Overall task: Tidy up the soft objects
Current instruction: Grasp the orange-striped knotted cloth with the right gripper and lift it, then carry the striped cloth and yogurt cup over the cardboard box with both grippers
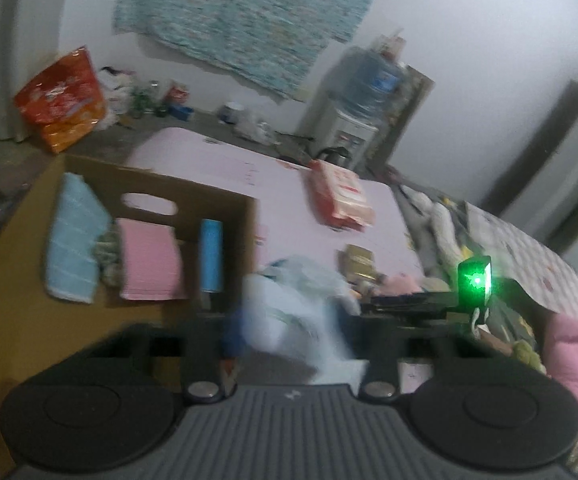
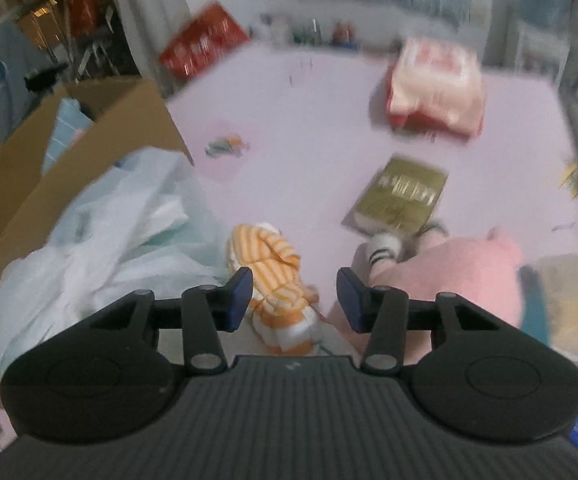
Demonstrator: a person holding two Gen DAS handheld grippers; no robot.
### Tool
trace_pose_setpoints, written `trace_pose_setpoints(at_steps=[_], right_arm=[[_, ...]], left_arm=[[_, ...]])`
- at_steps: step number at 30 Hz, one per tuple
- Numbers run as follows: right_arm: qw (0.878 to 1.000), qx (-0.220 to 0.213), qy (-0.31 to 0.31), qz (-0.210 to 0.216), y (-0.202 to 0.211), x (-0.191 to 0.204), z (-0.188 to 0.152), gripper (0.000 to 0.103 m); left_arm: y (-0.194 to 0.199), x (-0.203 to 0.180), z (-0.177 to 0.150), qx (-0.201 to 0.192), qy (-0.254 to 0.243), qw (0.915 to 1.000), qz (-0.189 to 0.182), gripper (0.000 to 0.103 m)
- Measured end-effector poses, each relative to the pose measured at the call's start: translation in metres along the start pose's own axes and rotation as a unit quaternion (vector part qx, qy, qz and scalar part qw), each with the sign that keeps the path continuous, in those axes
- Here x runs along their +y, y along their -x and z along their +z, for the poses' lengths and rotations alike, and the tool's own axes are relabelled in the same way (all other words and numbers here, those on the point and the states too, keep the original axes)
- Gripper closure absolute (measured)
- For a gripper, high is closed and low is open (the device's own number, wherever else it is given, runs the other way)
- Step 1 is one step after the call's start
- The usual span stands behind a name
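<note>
Cardboard fills the left of the left wrist view: an open box [image 1: 225,216] holding a light blue folded cloth [image 1: 75,240], a pink folded cloth [image 1: 149,260] and a blue roll [image 1: 211,254] side by side. The left gripper [image 1: 289,320] is blurred, and a crumpled white-and-pale-blue plastic bag [image 1: 293,304] sits between its arms; whether the tips pinch it or merely flank it I cannot tell. Farther right on the pink table [image 1: 217,164] lies a red-and-white pack [image 1: 343,196], with a gold packet [image 1: 359,262] nearer.

Seen from the right wrist, the right gripper [image 2: 295,292] is spread wide, its blue pads [image 2: 241,296] empty. An orange-striped soft toy [image 2: 277,276] lies on the table between and just beyond them. The plastic bag [image 2: 101,240] is heaped at left against the box [image 2: 137,120], and a pink plush [image 2: 449,276] lies at right.
</note>
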State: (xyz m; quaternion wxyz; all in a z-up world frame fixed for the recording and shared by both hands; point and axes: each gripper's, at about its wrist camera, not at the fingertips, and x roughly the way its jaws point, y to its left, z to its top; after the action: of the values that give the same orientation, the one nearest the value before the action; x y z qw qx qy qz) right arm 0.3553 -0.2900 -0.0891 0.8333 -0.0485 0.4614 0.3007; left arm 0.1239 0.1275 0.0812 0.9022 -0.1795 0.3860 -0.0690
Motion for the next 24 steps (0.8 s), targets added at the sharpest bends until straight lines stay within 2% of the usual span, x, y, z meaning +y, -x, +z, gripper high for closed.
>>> trace_pose_setpoints(at_steps=[2,6,9,12,14,16,24], right_arm=[[1.0,0.024,-0.008,0.005,-0.016,0.0,0.009,0.057],[0.998,0.054,0.024,-0.032,-0.028,0.017,0.013,0.057],[0.995,0.072,0.043,-0.05,-0.033,0.027,0.011,0.061],[0.994,0.075,0.045,-0.06,-0.031,0.031,0.009,0.065],[0.995,0.072,0.03,-0.06,-0.027,0.028,0.009,0.067],[0.996,0.066,0.016,-0.062,-0.027,0.02,0.011,0.067],[0.997,-0.006,-0.064,-0.053,0.023,-0.002,0.014,0.067]], left_arm=[[0.0,0.021,0.006,-0.001,0.029,0.9996,-0.008,0.078],[-0.004,0.055,0.004,0.004,0.059,0.9981,0.019,0.074],[-0.005,0.071,-0.006,0.01,0.072,0.9971,0.019,0.072],[-0.001,0.081,-0.016,0.003,0.079,0.9966,0.025,0.062],[0.005,0.086,-0.021,-0.004,0.077,0.9965,0.032,0.052],[0.01,0.088,-0.025,-0.006,0.07,0.9967,0.041,0.046],[0.028,0.089,-0.04,-0.024,0.045,0.9961,0.072,0.035]])
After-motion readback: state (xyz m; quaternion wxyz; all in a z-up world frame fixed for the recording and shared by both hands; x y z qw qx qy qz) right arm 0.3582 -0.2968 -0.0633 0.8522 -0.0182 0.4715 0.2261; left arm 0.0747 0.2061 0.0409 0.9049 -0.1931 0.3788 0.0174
